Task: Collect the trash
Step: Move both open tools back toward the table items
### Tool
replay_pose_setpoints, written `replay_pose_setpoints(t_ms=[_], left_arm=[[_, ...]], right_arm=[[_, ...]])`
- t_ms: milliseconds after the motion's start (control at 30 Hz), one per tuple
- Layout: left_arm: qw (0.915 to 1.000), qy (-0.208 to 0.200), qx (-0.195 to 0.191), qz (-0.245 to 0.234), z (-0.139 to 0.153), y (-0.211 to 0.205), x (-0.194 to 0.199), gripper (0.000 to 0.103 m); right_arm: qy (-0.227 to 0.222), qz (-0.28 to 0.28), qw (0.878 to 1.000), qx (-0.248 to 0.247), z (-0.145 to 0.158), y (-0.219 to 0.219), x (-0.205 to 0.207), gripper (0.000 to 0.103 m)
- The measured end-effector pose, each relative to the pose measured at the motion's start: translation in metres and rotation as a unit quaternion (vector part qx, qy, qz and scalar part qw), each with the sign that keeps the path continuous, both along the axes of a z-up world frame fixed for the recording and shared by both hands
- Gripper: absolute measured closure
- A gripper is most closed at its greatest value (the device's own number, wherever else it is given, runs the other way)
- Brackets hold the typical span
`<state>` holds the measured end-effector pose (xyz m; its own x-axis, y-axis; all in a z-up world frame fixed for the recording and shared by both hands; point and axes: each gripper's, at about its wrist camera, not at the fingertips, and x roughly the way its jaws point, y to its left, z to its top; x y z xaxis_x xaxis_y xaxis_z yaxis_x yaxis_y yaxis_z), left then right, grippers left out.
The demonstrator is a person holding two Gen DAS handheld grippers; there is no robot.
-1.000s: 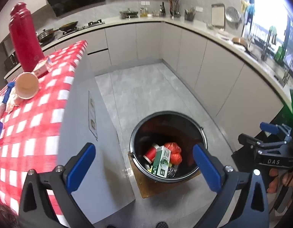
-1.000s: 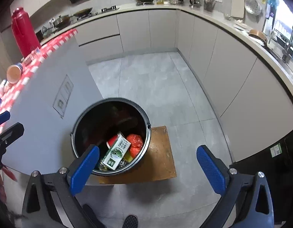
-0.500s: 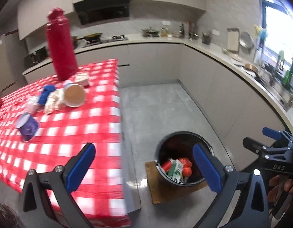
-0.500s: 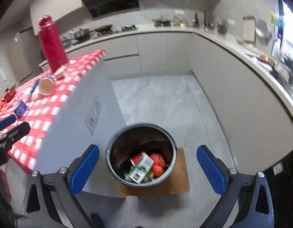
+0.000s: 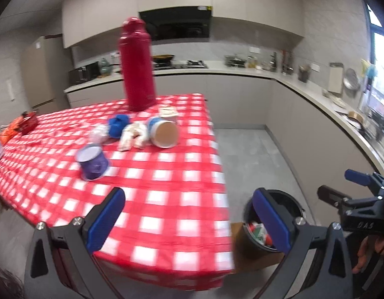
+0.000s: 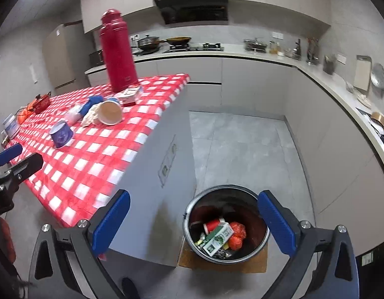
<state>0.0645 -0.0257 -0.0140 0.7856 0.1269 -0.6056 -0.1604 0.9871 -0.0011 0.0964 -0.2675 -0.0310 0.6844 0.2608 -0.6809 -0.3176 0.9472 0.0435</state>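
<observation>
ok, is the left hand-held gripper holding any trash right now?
No: the left hand-held gripper is wide open over the red-and-white checked tablecloth, with nothing between its blue pads.

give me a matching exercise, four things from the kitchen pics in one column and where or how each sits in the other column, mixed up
Things:
1. flask
2. paper cup
3. purple cup
4. green carton

Places or states:
a. inside the bin on the floor
b. on its side on the tablecloth, open mouth toward the camera
c. standing upright at the far end of the table
d. on the tablecloth nearest the left gripper, apart from the other litter

Pairs: 1-c, 2-b, 3-d, 4-a
</observation>
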Motion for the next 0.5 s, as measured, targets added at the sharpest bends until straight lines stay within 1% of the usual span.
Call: replay_pose_setpoints(t_ms=[133,333,500], left_arm=[[0.9992,-0.002,-0.006,0.038,-0.004,0.032,-0.006,0.000],[0.9950,-0.011,-0.014,0.098,-0.009,0.086,-0.011,0.000],[0.9932,-0.003,-0.025,0.114,-0.019,0.121,-0.003,0.000]], right_arm=[[-0.005,0.026,1.000,0.012,0.008,0.027,0.004,0.000],[-0.017,0.074,0.997,0.009,0.016,0.075,0.008,0.000],[-0.018,0.097,0.995,0.004,0.016,0.111,0.016,0.000]])
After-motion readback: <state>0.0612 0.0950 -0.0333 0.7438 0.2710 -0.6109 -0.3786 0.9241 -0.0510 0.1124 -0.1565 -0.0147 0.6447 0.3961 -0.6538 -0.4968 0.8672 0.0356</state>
